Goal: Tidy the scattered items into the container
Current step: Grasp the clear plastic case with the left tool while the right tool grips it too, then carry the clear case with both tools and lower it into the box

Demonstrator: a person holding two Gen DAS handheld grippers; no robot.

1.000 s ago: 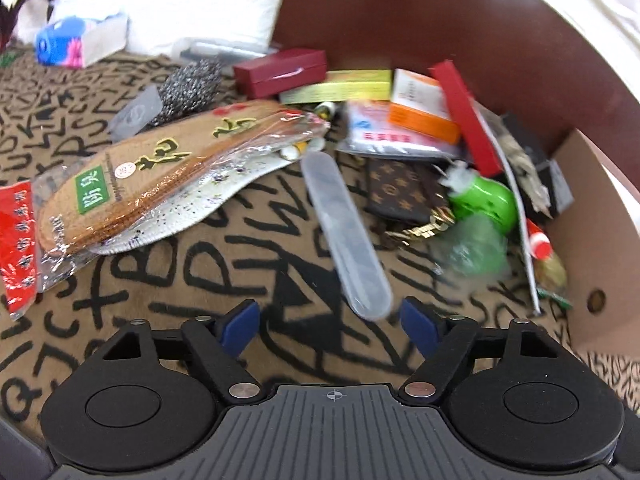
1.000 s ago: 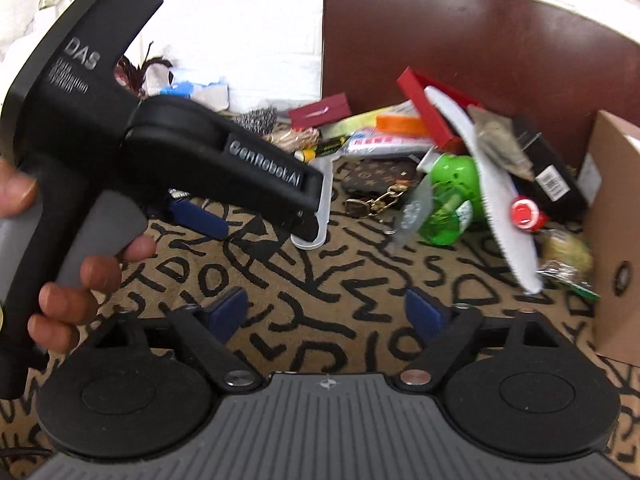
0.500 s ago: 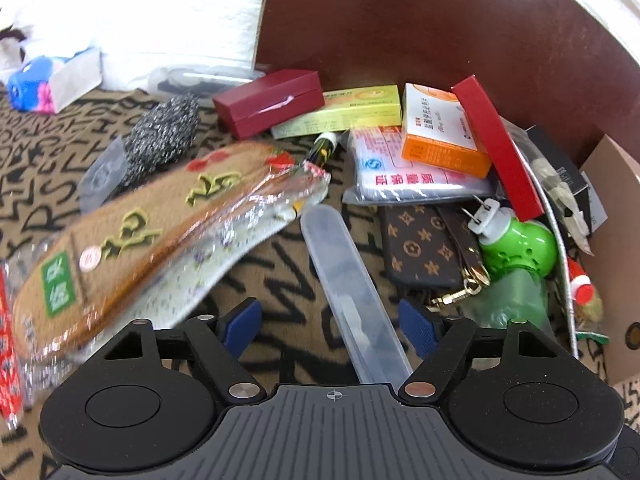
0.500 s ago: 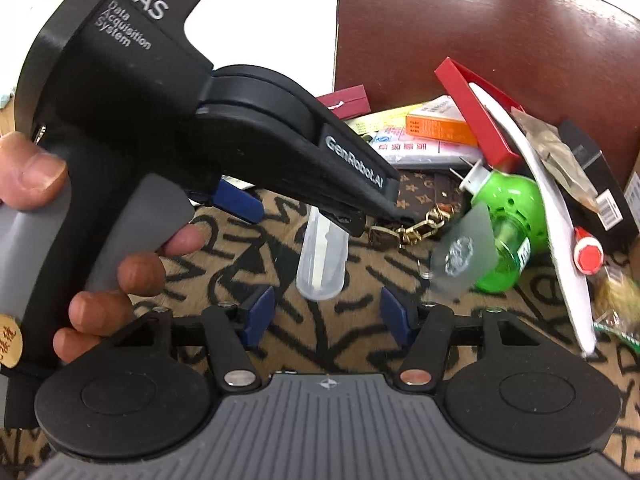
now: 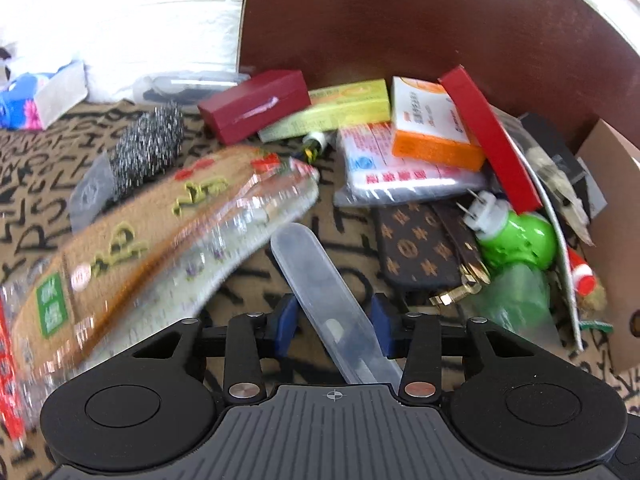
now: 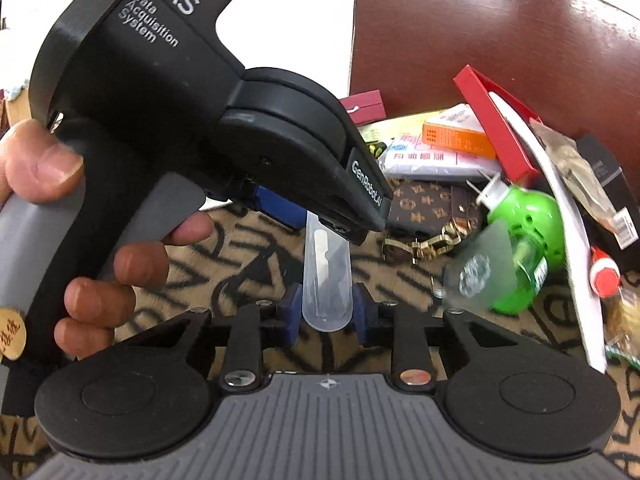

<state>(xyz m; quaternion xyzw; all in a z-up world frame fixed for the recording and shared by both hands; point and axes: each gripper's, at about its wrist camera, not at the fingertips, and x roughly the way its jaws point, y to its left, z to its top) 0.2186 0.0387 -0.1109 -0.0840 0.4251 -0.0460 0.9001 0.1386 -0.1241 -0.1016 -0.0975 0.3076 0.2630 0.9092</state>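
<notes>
- Gripping: left gripper (image 5: 334, 320) has blue pads narrowed around the translucent plastic case (image 5: 320, 280); right pad looks touching the case, left pad close beside it, contact there unclear due to blur.
- Right gripper (image 6: 326, 314) also pinched in on the same case (image 6: 326, 276), blue pads (image 6: 291, 316) flanking its rounded near end, lower centre of frame; firm contact can't be confirmed.
- Case lies on the letter-print cloth (image 5: 36, 184), running from bottom centre toward mid-frame in left wrist view.
- Right wrist view: left gripper's body fills upper left, "DAS" lettering visible; person's left hand (image 6: 100, 248) wraps the grey handle, left edge.
- Left of case (left view): wrapped insole pack (image 5: 160, 240), blurred, spanning centre-left to lower left.
- Above that: steel wool scrubber (image 5: 146, 144), upper left; tissue pack (image 5: 36, 96) at far left edge.
- Upper centre: dark red box (image 5: 256, 106), yellow box (image 5: 340, 108), orange-white box (image 5: 432, 124).
- Right of case: brown monogram wallet (image 5: 416, 244) w/ gold clasp, then green bottle (image 5: 520, 240), mid-right.
- Cardboard box (image 5: 616, 200) at right edge, well apart from the case.
- Brown chair back (image 5: 400, 20) across top of frame.
</notes>
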